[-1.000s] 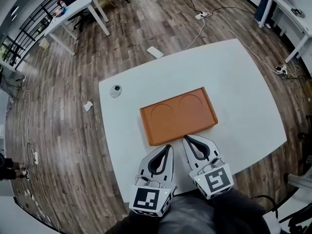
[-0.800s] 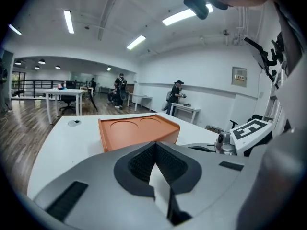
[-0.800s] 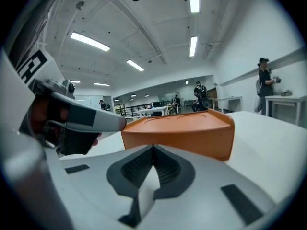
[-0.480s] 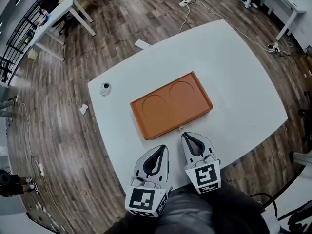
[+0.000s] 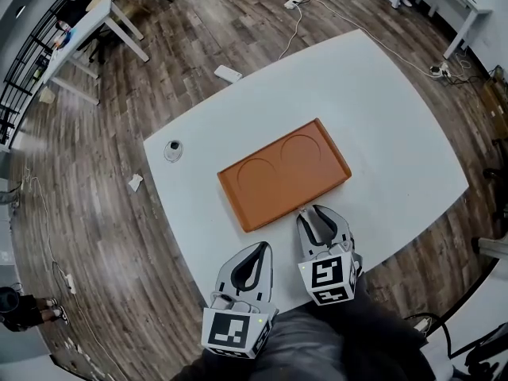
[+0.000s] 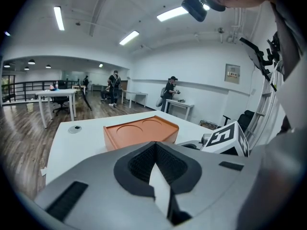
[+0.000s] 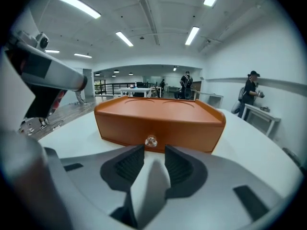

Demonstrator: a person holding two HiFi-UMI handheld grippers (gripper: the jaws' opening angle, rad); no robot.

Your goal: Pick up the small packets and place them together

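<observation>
white table [image 5: 397, 117] | orange box [image 5: 284, 173], 2 round recesses, on it | small round disc [image 5: 173, 149] near table's edge

We see a dark wood-plank floor [image 5: 95, 236], white desks [image 5: 87, 22] along the room's edges, plain white walls [image 6: 201, 75] and long ceiling strip lights [image 7: 79, 5].

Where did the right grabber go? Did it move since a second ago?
Yes. The right gripper has edged closer to the near edge of the orange tray, by its small clear knob. Its jaws have just been opening, with nothing between them.
</observation>
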